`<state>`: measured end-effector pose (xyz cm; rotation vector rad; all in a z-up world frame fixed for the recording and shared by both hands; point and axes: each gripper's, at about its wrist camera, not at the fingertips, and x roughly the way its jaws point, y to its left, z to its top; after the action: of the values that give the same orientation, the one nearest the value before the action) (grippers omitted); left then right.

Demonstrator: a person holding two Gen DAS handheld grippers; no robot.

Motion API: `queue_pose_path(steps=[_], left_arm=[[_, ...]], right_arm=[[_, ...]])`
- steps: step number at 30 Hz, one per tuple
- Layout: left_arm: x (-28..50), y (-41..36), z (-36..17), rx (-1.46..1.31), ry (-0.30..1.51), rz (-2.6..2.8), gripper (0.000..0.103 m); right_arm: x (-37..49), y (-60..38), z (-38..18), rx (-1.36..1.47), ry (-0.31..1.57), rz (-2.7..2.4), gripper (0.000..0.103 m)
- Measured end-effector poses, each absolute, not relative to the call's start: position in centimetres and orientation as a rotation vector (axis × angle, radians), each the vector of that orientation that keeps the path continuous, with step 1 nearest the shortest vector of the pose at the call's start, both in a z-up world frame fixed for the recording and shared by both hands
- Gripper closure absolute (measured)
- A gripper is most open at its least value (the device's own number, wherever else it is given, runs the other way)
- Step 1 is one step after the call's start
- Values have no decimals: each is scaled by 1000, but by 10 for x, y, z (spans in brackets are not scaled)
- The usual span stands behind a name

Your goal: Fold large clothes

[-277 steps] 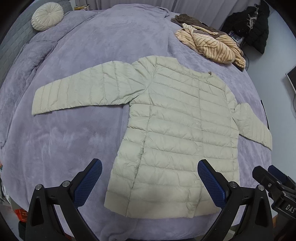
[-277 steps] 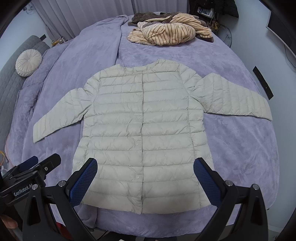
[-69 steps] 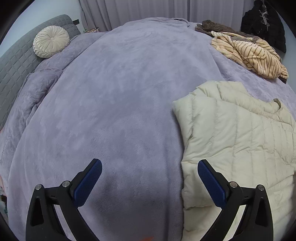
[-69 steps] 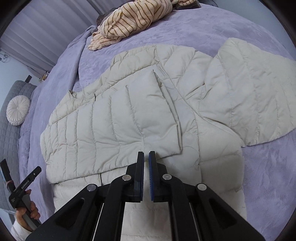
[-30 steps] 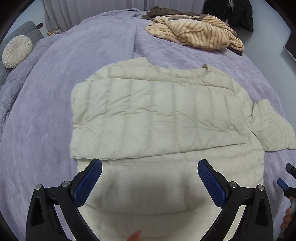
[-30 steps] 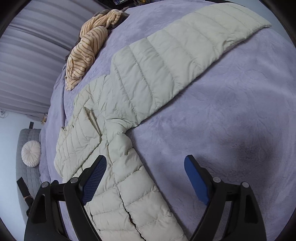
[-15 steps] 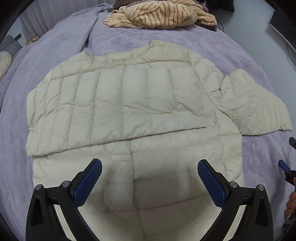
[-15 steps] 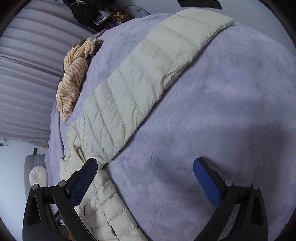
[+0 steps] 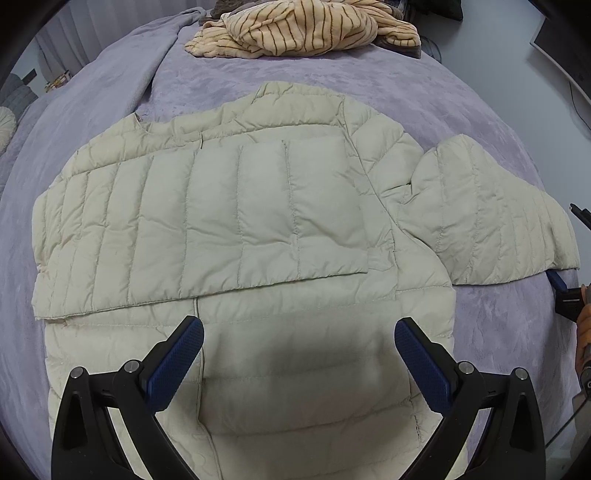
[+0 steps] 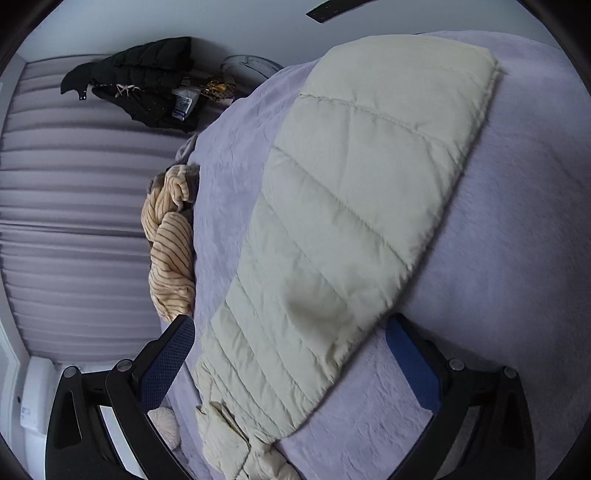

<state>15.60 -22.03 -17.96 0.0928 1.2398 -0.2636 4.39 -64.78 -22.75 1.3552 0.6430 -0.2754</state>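
A cream quilted puffer jacket [image 9: 236, 229] lies flat on the purple bedspread [image 9: 122, 85]. Its one sleeve is folded across the chest; the other sleeve [image 9: 480, 218] stretches out to the right. My left gripper [image 9: 299, 343] hangs open above the jacket's lower body, nothing between its blue pads [image 9: 177, 354]. In the right wrist view the stretched sleeve [image 10: 343, 206] runs up and away towards its cuff. My right gripper [image 10: 291, 350] stands wide open astride that sleeve, and its pads [image 10: 410, 354] do not press on it.
A striped beige garment [image 9: 303, 29] over a brown one lies at the far side of the bed. A black coat [image 10: 144, 81] hangs by the grey curtain. A round cream cushion [image 10: 164, 424] shows at far left. The bed's right edge drops to the floor.
The left gripper slid rightwards over the jacket and now sits above its lower body. The right gripper rolled and closed in on the outstretched sleeve, which now lies between its open fingers.
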Motion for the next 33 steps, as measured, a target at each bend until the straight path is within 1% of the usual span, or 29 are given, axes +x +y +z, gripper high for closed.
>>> queue_pose_path(steps=[3, 4, 5, 6, 7, 8, 10, 15, 22, 29, 33], left_arm=[[160, -219, -181, 88, 1238, -251, 0], [161, -218, -181, 85, 1237, -247, 0], [162, -216, -181, 83, 1235, -244, 0], [164, -214, -182, 83, 1235, -240, 0], [165, -212, -182, 84, 1233, -234, 0], [166, -210, -182, 85, 1230, -228, 0], [170, -203, -181, 87, 1223, -211, 0], [184, -178, -181, 89, 1190, -148, 0], [192, -147, -180, 49, 1170, -114, 0], [192, -103, -175, 9, 1154, -72, 0], [194, -64, -171, -25, 1134, -13, 0]], right_arm=[[57, -655, -228, 1364, 618, -295, 1], [59, -655, -228, 1375, 613, -308, 4], [61, -657, -229, 1390, 608, -315, 12], [62, -658, -230, 1404, 610, -321, 18], [60, -660, -232, 1419, 616, -325, 38], [61, -662, -235, 1435, 625, -332, 65], [57, -663, -240, 1471, 633, -338, 95], [55, -654, -222, 1431, 588, -294, 97], [82, -610, -159, 1245, 567, -112, 97], [143, -506, -95, 939, 616, 80, 97], [178, -423, -79, 745, 672, 190, 97]])
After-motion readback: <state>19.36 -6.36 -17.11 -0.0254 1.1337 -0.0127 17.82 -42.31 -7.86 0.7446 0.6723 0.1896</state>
